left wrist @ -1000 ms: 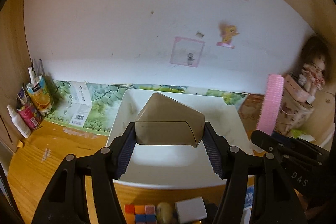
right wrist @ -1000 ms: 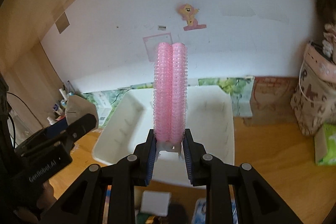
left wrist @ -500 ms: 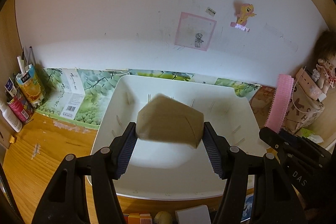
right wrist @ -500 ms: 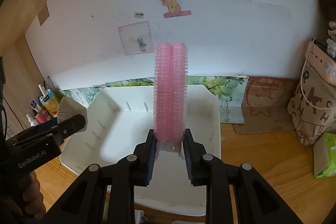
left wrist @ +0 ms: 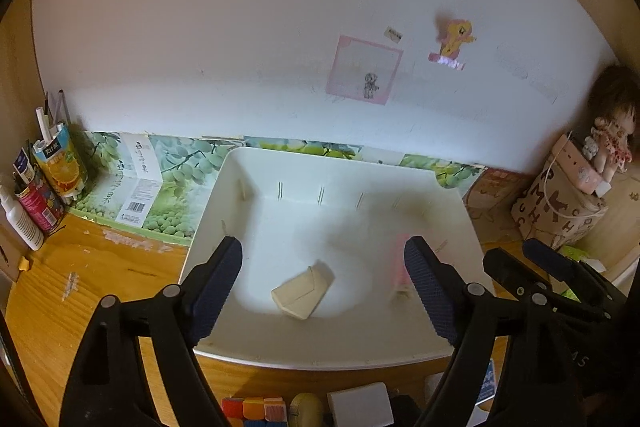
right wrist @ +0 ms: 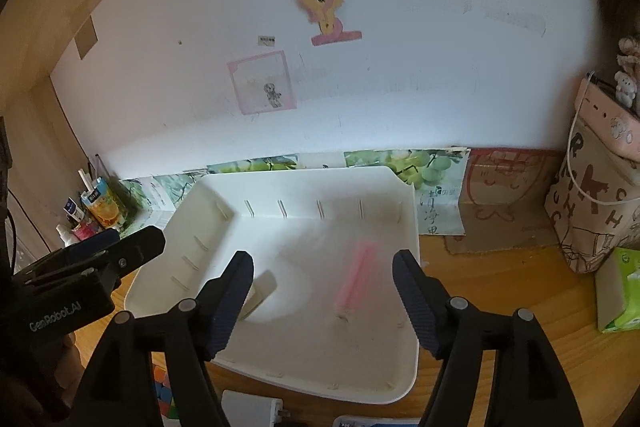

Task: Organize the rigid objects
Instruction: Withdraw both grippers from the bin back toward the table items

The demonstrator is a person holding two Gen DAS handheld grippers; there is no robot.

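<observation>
Tan block (left wrist: 303, 291) now lies on the white tray's (left wrist: 320, 357) floor, released; pink roller (right wrist: 356, 277), blurred, lies beside it. Left gripper (left wrist: 322, 285) and right gripper (right wrist: 322, 301) have just opened, jaws apart, empty. Only the left view shows colored cubes (left wrist: 254, 409).

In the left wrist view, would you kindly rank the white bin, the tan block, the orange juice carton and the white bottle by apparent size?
1. white bin
2. orange juice carton and tan block: look alike in size, and their distances from the camera differ, so unranked
3. white bottle, slimmest, partly cut off at the edge
</observation>
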